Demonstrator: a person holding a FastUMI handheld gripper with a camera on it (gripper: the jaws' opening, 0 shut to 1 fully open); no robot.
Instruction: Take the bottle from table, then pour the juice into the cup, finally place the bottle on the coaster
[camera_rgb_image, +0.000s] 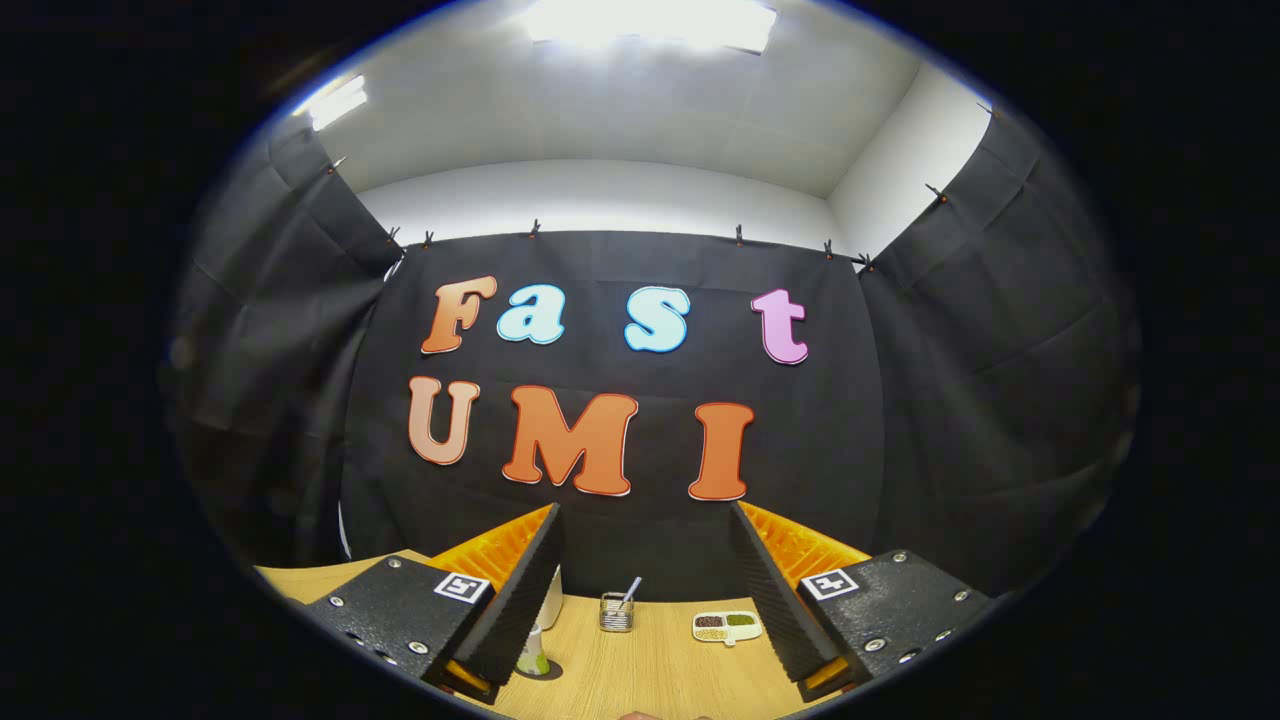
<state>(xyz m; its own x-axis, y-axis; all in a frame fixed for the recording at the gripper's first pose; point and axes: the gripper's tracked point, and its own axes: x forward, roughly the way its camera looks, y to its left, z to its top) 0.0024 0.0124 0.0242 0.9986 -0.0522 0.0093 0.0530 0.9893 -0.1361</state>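
— Item one, the gripper (645, 590)?
— Fingers spread wide, nothing between them, held above the wooden table (650, 670).
— The bottle (533, 650)?
— Just left of the glass cup (616, 612), half hidden behind the left finger; it stands on a dark round coaster (545, 670).
— Anything in the cup?
— A straw, leaning. Right of the cup — a small divided dish (727, 626) of grains.
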